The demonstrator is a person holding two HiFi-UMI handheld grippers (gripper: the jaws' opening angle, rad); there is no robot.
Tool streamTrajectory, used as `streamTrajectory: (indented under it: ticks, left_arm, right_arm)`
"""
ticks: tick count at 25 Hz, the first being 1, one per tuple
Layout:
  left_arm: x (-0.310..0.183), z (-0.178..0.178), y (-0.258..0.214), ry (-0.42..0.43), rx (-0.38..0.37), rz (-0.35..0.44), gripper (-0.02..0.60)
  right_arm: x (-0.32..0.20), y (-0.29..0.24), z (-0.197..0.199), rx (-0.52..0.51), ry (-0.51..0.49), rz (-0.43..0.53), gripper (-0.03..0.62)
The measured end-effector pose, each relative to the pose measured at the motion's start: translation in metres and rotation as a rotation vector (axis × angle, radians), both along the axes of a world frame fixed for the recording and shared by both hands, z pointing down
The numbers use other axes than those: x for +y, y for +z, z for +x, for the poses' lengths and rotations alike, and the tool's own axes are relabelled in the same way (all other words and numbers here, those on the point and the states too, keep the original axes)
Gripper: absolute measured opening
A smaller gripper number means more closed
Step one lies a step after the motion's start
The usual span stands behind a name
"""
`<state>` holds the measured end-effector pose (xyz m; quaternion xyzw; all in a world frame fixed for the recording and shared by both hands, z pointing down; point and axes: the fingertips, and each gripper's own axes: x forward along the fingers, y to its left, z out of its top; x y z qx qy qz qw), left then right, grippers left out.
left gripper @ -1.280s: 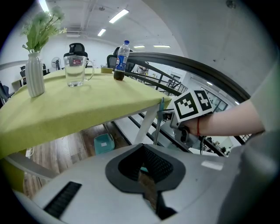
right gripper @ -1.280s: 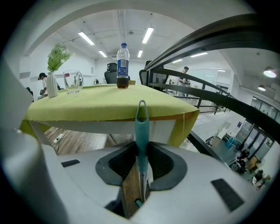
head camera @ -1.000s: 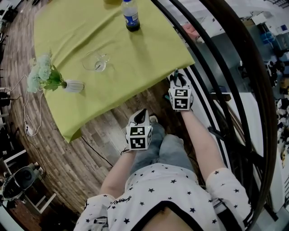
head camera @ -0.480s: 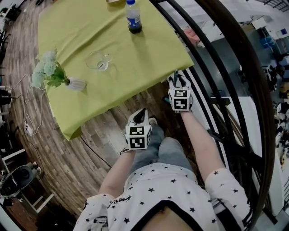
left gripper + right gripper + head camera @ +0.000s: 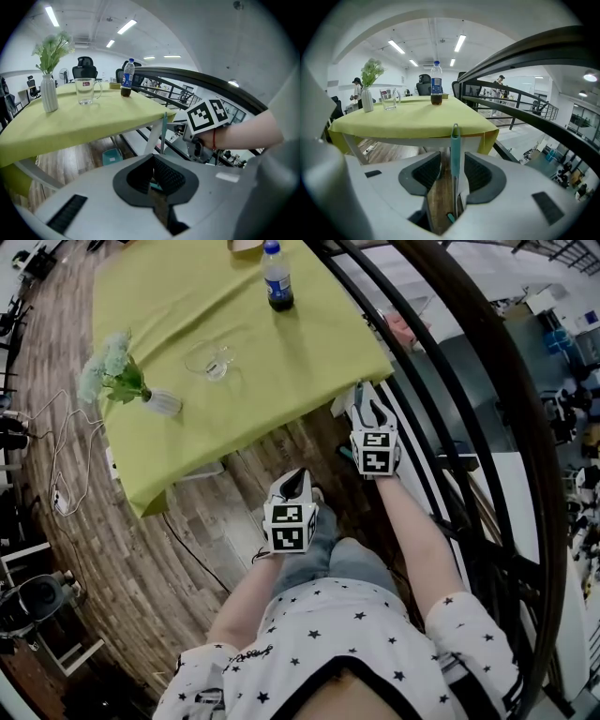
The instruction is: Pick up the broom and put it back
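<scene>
the slim teal broom handle [image 5: 455, 140] is seen upright, untouched, between the right gripper [image 5: 452, 160] jaws, just spread wide, beside the yellow-green clothed worktop [image 5: 412, 123]; the left gripper [image 5: 153, 161] is pinched together, empty.

Open-plan office on a mezzanine: desk chairs [image 5: 85, 63], ceiling strip lights [image 5: 460, 42], a railing [image 5: 534, 49] along the edge.

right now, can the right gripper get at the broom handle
Probably yes. The teal broom handle stands between the jaws of the right gripper, which have just been opening and stand apart on either side of it, pads not pressing. Nothing else sits in the gap, so closing should catch it.
</scene>
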<state>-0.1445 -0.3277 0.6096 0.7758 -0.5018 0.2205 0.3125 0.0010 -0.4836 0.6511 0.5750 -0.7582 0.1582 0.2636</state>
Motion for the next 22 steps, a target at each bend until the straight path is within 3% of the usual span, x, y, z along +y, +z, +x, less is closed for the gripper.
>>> streamTrajectory:
  ticks: [22]
  left_arm:
    - [0.094,0.036,-0.039,-0.079,-0.01,0.074,0.011]
  right_arm:
    - [0.128,-0.079,0.01,-0.11,-0.112,0.11,0.11]
